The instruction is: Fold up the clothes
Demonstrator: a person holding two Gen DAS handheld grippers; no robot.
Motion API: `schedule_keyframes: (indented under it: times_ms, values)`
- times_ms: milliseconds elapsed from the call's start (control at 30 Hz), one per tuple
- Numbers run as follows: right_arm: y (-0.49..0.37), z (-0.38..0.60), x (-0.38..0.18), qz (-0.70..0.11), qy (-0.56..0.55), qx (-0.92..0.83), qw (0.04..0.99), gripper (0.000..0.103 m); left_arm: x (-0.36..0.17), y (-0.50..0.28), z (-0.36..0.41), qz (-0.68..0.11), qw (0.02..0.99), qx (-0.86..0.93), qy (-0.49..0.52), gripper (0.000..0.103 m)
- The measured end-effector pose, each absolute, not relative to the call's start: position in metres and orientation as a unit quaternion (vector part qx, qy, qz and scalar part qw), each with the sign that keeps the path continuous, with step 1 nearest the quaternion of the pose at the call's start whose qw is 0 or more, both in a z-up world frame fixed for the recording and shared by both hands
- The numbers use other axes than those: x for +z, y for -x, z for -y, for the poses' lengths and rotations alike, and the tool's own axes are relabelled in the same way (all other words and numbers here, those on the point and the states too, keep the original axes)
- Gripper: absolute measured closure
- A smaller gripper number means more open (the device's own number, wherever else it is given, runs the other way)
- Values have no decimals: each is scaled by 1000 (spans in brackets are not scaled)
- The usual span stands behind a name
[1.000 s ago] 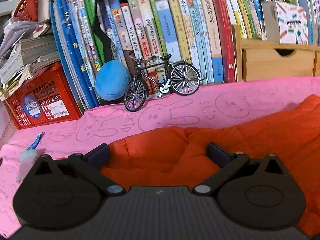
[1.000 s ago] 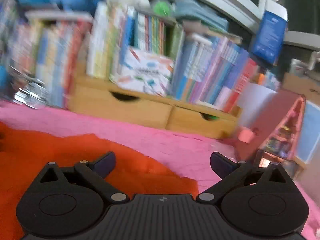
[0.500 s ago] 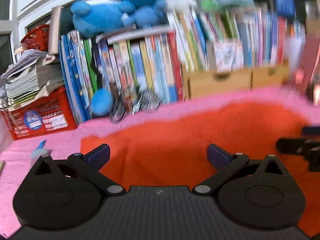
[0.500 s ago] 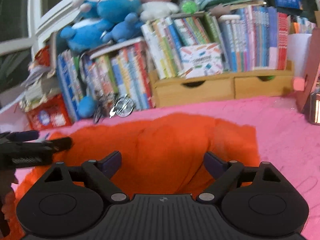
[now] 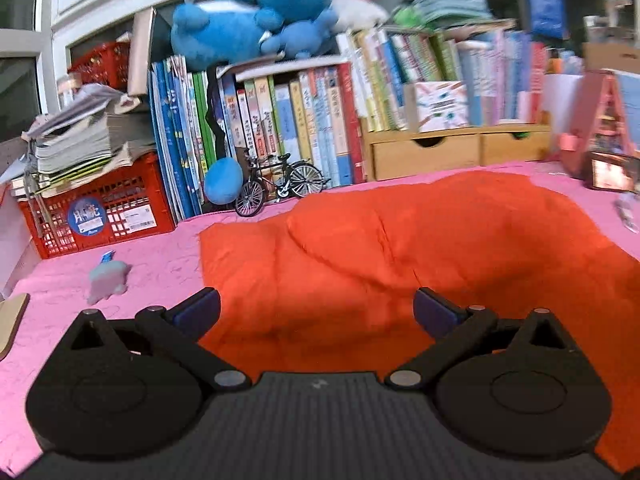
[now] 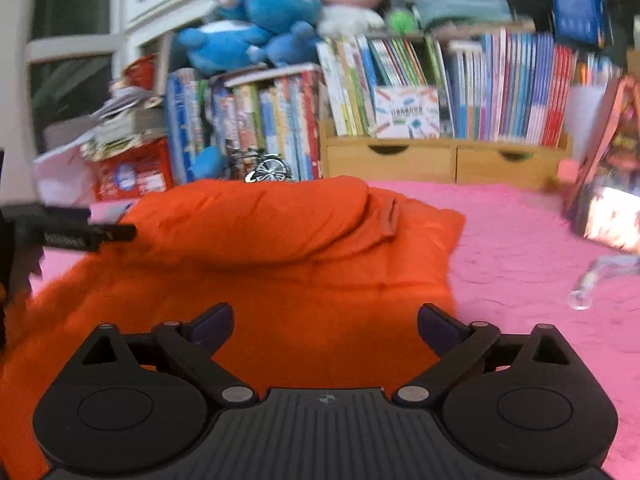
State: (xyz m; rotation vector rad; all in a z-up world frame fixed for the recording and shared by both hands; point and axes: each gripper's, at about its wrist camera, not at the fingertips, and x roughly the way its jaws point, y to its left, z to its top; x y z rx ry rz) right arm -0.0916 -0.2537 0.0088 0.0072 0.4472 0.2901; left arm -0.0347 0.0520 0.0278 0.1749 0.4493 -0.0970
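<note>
Fabric fills most of the left wrist view: an orange garment (image 5: 400, 264) is spread in soft folds over a pink blanket (image 5: 152, 264), reaching from the middle of the picture to its right edge. The left gripper (image 5: 316, 312) is seen with its jaws spread wide above the near part of the garment, and nothing is pinched between them. To the left of the garment a small pale blue toy (image 5: 108, 280) is laid on the blanket, well apart from the cloth. Behind the garment's far edge a model bicycle (image 5: 280, 190) is stood upright just before a row of books (image 5: 280, 128), with a blue ball (image 5: 223, 180) beside it and a red crate (image 5: 100, 208) under stacked papers further left. Blue plush toys (image 5: 248, 20) are piled on top of the books, and a wooden drawer unit (image 5: 460, 152) is set to the right. In the right wrist view, which is somewhat blurred, the garment (image 6: 260, 264) is seen heaped higher, its right edge ending on the blanket (image 6: 520, 248). The right gripper (image 6: 324, 324) has just been opening; its jaws are held wide over the cloth with nothing clamped between them. The left gripper (image 6: 116, 232) is seen at the left edge, over the garment's far left part; whether it touches the cloth cannot be told. The bicycle (image 6: 264, 168) is partly hidden behind the raised fold.
</note>
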Motion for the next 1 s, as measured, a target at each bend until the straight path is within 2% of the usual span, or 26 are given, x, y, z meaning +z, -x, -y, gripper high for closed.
schedule_keyframes:
  times_ms: [367,600,700,767,833,900,933,1000]
  values:
    - [238,276,-4,-231,191,185,936,1,28,124,-117,-222,971,-5,-85,0]
    - [263,250,-45,-205,425,166,866,1,18,138,-140,-237,968,46,-62,0]
    - [261,234,-63,-167,486,171,841,3,18,142,-142,-233,969,54,-60,0]
    - [260,224,-68,-143,503,178,833,14,20,143,-143,-229,970,59,-59,0]
    - [255,220,-57,-138,471,192,850,38,21,144,-146,-222,971,67,-55,0]
    - [250,220,-39,-140,421,204,873,44,21,144,-151,-216,972,79,-48,0]
    - [247,221,-31,-140,395,210,883,51,21,144,-154,-214,972,87,-41,0]
    - [233,223,-14,-130,342,195,910,56,23,144,-161,-213,972,101,-23,0]
